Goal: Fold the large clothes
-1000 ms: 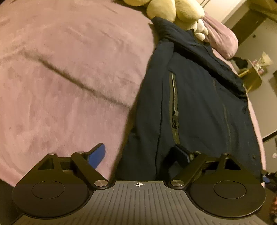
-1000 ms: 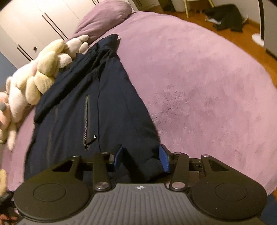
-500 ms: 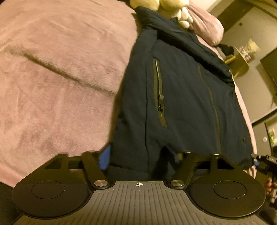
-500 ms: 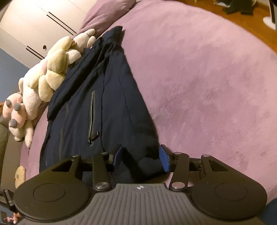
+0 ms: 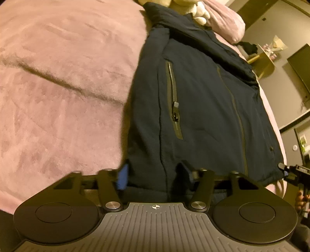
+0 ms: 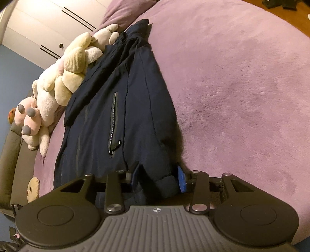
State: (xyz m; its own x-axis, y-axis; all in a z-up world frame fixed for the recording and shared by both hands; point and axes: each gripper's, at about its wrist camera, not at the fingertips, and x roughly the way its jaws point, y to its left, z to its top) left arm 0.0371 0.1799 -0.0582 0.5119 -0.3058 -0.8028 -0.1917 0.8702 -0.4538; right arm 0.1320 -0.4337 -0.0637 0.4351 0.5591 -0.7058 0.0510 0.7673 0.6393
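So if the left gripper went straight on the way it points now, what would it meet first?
The dark jacket: its hem is already between the left gripper fingers, whose jaws have just been closing. Past it probably the pink blanket.

A pink plush bedspread (image 6: pixel 242 87) fills the room ahead of the claw. Far left stand white wardrobe doors (image 6: pixel 48 25) against a blue wall (image 6: pixel 11 81); wooden floor (image 6: pixel 286 17) shows far right, dimly lit.
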